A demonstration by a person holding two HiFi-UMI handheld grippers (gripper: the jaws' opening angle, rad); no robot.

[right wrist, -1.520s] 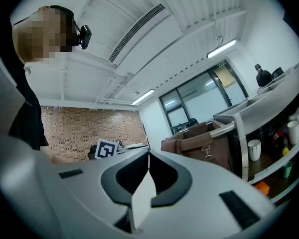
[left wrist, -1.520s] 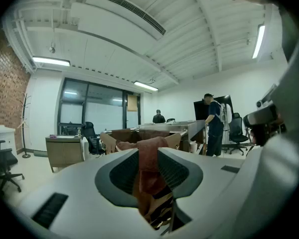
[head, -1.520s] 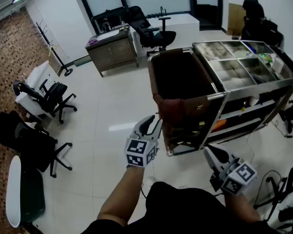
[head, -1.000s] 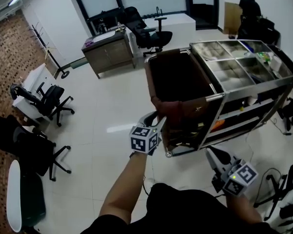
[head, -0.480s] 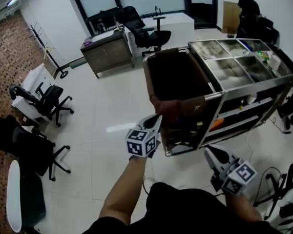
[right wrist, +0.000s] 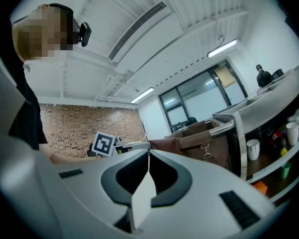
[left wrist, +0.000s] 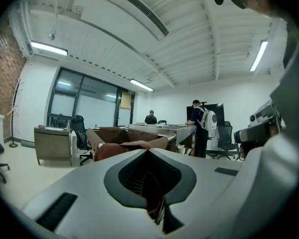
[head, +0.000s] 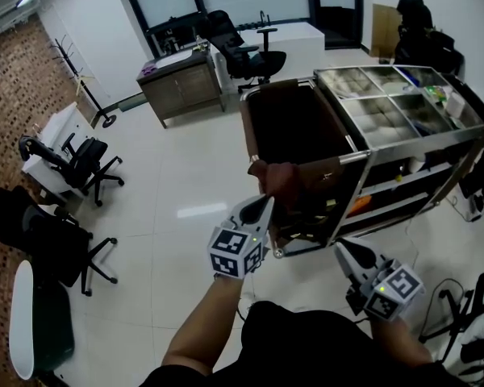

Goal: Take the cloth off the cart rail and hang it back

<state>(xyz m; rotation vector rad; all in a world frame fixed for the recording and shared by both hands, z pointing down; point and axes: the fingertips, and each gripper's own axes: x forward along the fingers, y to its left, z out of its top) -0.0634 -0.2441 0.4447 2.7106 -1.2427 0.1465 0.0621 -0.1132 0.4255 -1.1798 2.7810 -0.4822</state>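
Observation:
A brown cloth (head: 281, 177) hangs over the near end rail (head: 348, 160) of a steel cart, in front of the cart's brown bag (head: 294, 123). My left gripper (head: 265, 201) is at the cloth's lower left edge, shut on a fold of it. In the left gripper view the cloth (left wrist: 120, 149) bunches just beyond the closed tips (left wrist: 148, 151). My right gripper (head: 340, 249) is lower, near the cart's front corner, shut and empty. In the right gripper view (right wrist: 148, 152) the cloth (right wrist: 164, 145) runs from the left gripper's marker cube (right wrist: 103, 144) to the cart.
The cart (head: 419, 135) has top trays and shelves holding small items. Office chairs (head: 81, 164) and a white desk stand to the left, a wooden cabinet (head: 181, 87) at the back. A person (head: 415, 10) stands far right. Cables lie on the floor at bottom right.
My left gripper reached up to the cloth with open jaws, then shut on its edge. The cloth now bulges toward the gripper. The right gripper has barely moved.

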